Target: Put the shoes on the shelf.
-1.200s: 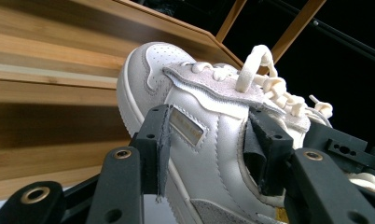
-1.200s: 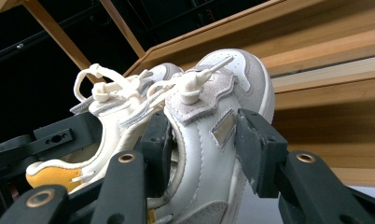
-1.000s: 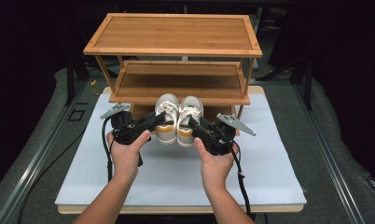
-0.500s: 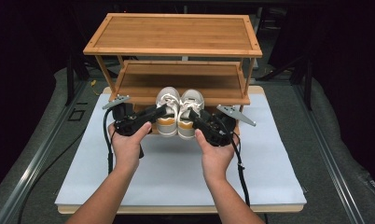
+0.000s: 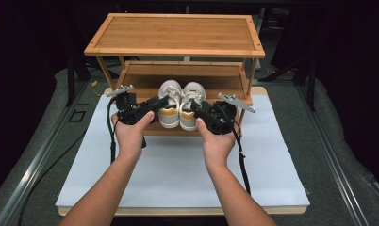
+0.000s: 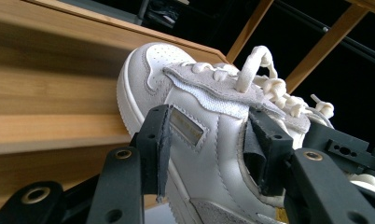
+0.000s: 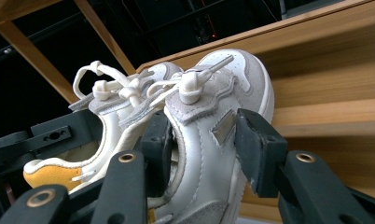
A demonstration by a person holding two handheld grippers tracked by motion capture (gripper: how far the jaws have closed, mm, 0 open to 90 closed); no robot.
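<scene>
Two white sneakers with yellow heels are side by side at the front of a wooden shoe rack, toes under its middle shelf. My left gripper is shut on the left sneaker. In the left gripper view one jaw presses the outer side of this sneaker and the other sits inside its opening. My right gripper is shut on the right sneaker in the same way, around the side wall of that sneaker. I cannot tell whether the soles rest on the bottom shelf.
The rack stands at the back of a white mat on a wooden board. Its corner posts flank the opening on both sides. Black cables trail from both grippers over the mat. Dark floor and metal rails surround the board.
Both hands have moved forward with the sneakers, away from the person. The toes have gone in under the middle shelf. Both grips have stayed shut.
</scene>
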